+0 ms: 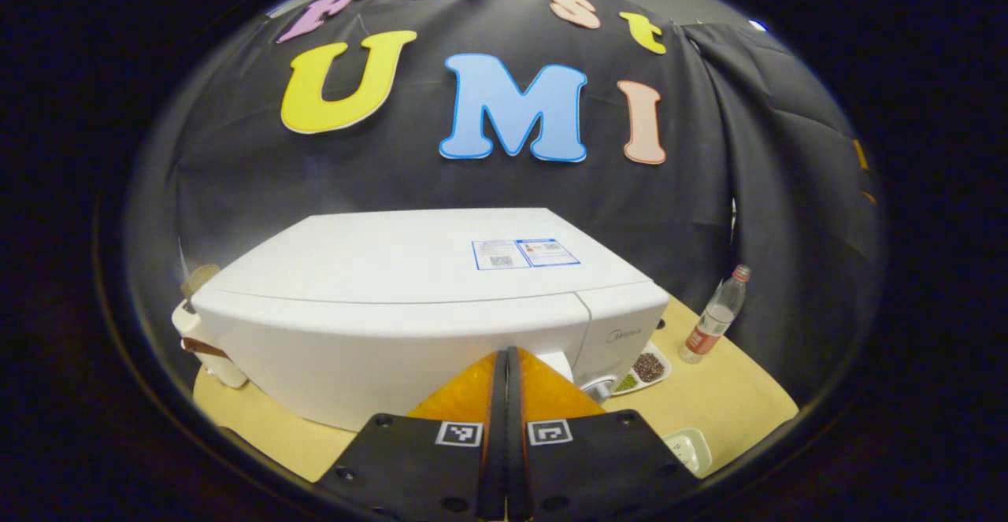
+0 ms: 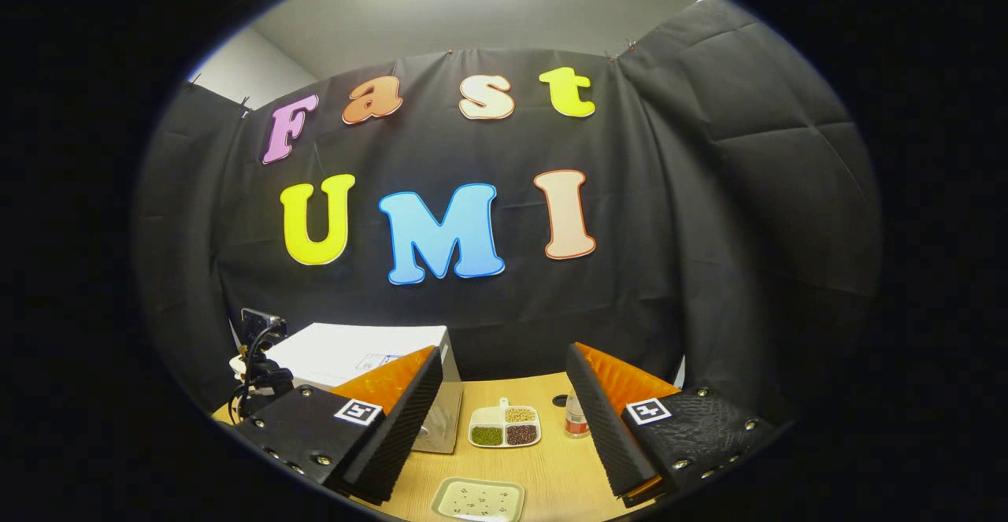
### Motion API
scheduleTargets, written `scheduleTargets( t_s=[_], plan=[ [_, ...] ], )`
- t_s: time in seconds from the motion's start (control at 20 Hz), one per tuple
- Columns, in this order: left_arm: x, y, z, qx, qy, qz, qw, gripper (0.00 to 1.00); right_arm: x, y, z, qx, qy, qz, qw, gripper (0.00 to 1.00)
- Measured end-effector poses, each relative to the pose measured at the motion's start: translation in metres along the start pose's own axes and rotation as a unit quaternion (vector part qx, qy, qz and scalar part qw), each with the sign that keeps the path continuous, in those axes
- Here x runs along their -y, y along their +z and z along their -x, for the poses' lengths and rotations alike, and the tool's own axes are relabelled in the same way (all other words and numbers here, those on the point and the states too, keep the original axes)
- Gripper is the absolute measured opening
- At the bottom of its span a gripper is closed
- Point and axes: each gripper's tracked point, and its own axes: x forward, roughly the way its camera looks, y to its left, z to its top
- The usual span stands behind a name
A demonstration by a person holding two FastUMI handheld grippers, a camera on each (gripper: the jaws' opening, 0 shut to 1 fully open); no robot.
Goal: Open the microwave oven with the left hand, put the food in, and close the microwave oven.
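Left gripper (image 1: pixel 506 364) is pinched closed right at the white microwave (image 1: pixel 425 301), whose top sticker's too tiny to read, while right gripper (image 2: pixel 504 396) gapes wide over the divided food tray (image 2: pixel 505 426).

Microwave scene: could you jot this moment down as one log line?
stage: start | microwave: door closed | left gripper: shut, before door | right gripper: open, empty | food tray: on table

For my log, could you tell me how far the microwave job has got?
Nothing looks done: the microwave door is still closed. The shut left gripper is at its front; the open right gripper holds nothing. Opening, loading the food tray and closing remain.
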Motion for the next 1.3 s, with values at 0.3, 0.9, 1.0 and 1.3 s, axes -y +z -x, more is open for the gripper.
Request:
scheduleTargets(
  t_s=[0.3,0.9,1.0,1.3],
  plan=[
    [-0.031,0.107,0.086,0.108,0.034,0.005,0.994,0.07,-0.010,0.012,0.007,0.014,-0.009,-0.007,1.000,0.96],
    [-0.097,0.228,0.267,0.228,0.086,0.009,0.970,0.96,-0.093,0.059,0.038,0.038,0.008,0.012,0.999,0.96],
    [-0.095,0.228,0.284,0.230,0.077,0.009,0.970,0.96,-0.106,0.064,0.043,0.037,0.009,0.014,0.999,0.96],
    [-0.090,0.234,0.310,0.246,0.076,-0.011,0.966,0.96,-0.131,0.076,0.048,0.040,0.026,0.021,0.999,0.96]
  ],
)
